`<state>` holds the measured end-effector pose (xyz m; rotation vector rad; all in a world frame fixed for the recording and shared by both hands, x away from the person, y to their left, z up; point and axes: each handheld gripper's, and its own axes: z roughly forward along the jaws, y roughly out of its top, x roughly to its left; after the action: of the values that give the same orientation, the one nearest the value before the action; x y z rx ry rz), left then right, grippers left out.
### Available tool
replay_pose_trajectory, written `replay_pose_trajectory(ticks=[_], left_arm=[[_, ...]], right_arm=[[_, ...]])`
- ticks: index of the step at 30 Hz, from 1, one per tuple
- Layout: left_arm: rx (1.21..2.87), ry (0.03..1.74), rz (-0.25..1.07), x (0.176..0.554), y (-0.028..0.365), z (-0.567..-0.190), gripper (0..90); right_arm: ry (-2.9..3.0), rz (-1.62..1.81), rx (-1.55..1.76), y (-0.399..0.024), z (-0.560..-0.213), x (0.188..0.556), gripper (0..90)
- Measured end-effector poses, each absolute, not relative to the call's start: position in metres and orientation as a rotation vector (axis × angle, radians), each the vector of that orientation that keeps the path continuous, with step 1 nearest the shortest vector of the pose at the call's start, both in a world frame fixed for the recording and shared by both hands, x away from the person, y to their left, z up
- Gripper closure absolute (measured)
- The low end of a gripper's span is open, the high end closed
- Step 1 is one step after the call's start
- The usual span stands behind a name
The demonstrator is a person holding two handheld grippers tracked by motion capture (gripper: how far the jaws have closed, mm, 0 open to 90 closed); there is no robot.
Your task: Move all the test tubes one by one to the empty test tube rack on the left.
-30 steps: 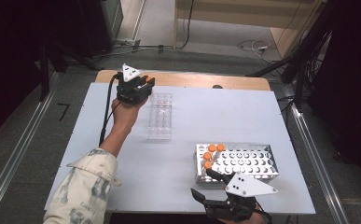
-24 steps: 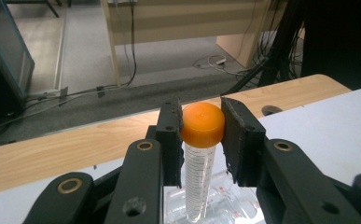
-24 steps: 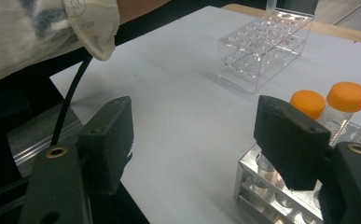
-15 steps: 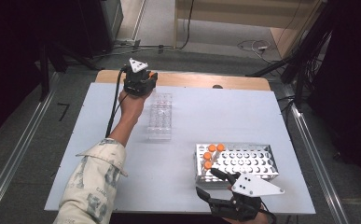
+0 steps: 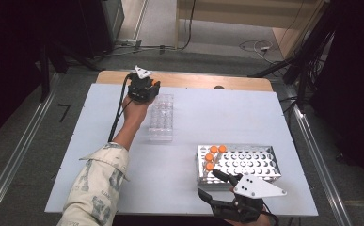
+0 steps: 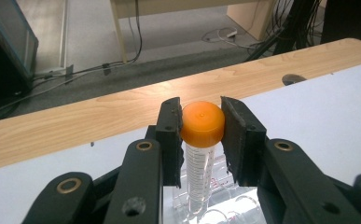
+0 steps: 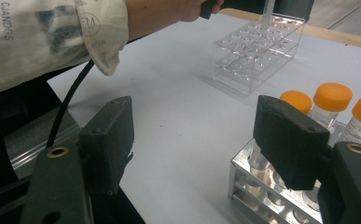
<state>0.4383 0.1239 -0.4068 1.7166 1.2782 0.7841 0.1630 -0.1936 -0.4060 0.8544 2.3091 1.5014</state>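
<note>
**Capped tube held over the clear rack**

The left gripper view shows what the high view cannot: the left gripper [image 6: 201, 128] is clamped on the orange cap of a tube [image 6: 197, 175], which hangs upright with its lower end just above the wells of the clear rack [image 6: 225, 207]. In the high view the left gripper [image 5: 143, 89] sits at the far end of the clear rack [image 5: 161, 117], forearm stretched across the white table [image 5: 264, 113].

The right gripper [image 7: 192, 140] stands released, jaws wide with nothing between them, beside the metal rack [image 7: 262, 186] holding orange-capped tubes [image 7: 332, 105]. From above, the right gripper [image 5: 217, 186] rests low at the table's near edge.
</note>
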Motion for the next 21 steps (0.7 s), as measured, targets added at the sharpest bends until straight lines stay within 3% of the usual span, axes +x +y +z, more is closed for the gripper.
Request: replay_pose_trajectory(ticks=[8,21], left_arm=[[1.769,1.236,0.862,0.436,0.114,-0.409,69.9],[1.799,1.282,0.845,0.434,0.118,-0.423,65.4]], right_arm=[[2.310,1.498,0.858,-0.193,-0.407,0.164,27.6],[2.309,1.501,0.861,-0.194,-0.408,0.164,27.8]])
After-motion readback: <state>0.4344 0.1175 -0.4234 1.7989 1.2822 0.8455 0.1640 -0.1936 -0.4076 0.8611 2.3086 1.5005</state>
